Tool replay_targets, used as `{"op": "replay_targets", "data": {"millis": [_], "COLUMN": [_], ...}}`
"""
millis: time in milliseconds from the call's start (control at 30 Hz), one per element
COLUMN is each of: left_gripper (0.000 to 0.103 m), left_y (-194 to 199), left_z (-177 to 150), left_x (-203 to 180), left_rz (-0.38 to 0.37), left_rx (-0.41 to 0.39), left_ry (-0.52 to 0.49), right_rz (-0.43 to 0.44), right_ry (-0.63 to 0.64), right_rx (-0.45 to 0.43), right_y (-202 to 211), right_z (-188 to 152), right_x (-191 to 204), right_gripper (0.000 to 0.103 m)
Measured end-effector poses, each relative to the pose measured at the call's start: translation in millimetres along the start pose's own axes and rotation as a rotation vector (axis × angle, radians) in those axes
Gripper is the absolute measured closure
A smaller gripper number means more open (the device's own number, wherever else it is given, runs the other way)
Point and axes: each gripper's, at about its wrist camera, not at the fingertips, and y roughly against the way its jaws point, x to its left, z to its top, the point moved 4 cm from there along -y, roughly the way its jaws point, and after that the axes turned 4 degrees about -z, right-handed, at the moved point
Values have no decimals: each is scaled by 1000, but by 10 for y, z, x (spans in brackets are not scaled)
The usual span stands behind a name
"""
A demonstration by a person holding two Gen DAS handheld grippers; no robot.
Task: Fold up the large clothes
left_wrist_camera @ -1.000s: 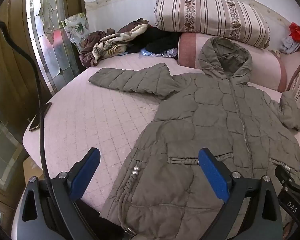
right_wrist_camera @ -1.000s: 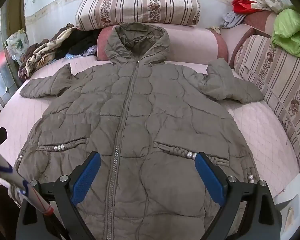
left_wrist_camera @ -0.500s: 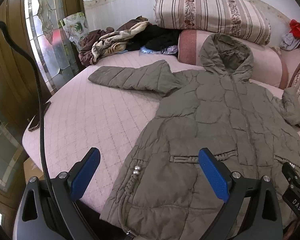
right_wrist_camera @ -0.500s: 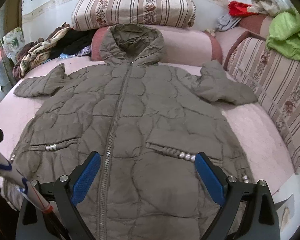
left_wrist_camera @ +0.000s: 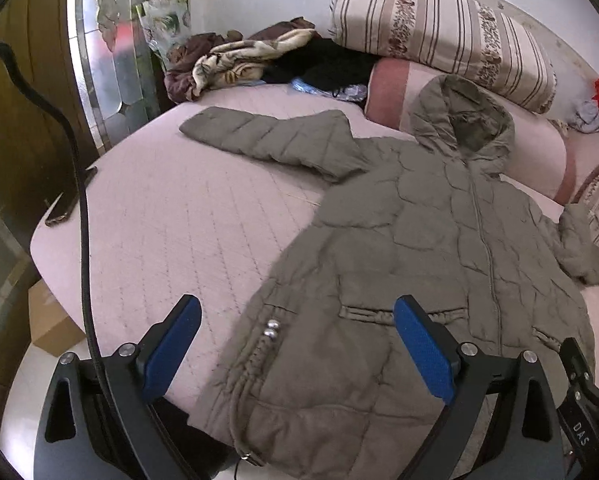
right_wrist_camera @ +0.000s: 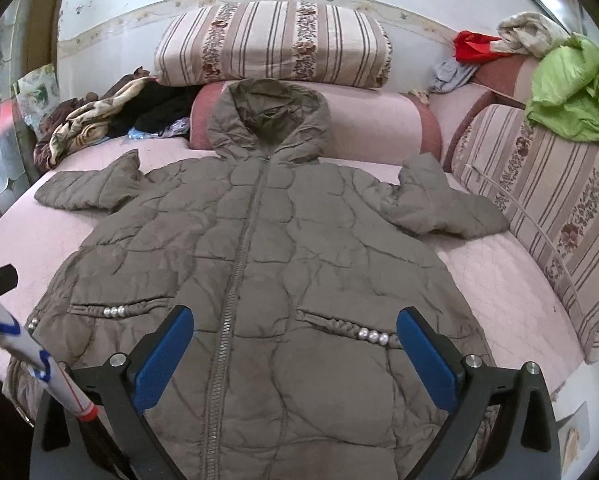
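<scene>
An olive quilted hooded jacket (left_wrist_camera: 399,248) (right_wrist_camera: 259,240) lies face up and zipped on the pink bed (left_wrist_camera: 171,220) (right_wrist_camera: 499,280). Both sleeves are spread out and the hood (right_wrist_camera: 267,116) points at the pillows. My left gripper (left_wrist_camera: 295,312) hovers open above the jacket's left hem corner, holding nothing. My right gripper (right_wrist_camera: 294,318) hangs above the lower front near the zipper. Its jaws are opening, with nothing gripped between them and only the jacket lying below. The hem's near edge is hidden behind both grippers.
A pile of clothes (left_wrist_camera: 259,56) (right_wrist_camera: 111,116) sits at the bed's far left corner. Striped pillows (left_wrist_camera: 439,32) (right_wrist_camera: 275,44) line the back, and a green cloth (right_wrist_camera: 571,88) lies on the right bolster. A phone (left_wrist_camera: 65,208) rests on the left edge, near a black cable (left_wrist_camera: 81,200).
Both views have tilted a little, and the jacket sits lower in the right wrist view. The right jaws stand slightly wider. The jacket has not moved.
</scene>
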Motion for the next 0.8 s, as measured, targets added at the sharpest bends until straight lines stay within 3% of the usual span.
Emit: {"op": "replay_targets", "data": {"millis": [100, 200, 300, 533, 700, 800], "left_gripper": [6, 6, 6, 6, 6, 6], "left_y": [11, 44, 150, 406, 558, 560], "left_z": [-2, 16, 75, 225, 325, 390], "left_x": [59, 93, 143, 312, 445, 525], "left_rz": [-11, -5, 24, 90, 136, 171], "left_rx": [7, 3, -42, -139, -210, -217], "left_ry": [11, 11, 3, 8, -3, 3], "right_rz": [15, 77, 70, 151, 192, 226], "right_ry": [23, 35, 14, -68, -127, -118], "right_rx": [15, -35, -81, -51, -179, -166], "right_y": [12, 123, 214, 255, 486, 483], "right_z": [0, 0, 33, 70, 163, 213], "right_x": [67, 90, 46, -9, -64, -10], "right_gripper": [0, 0, 0, 1, 2, 2]}}
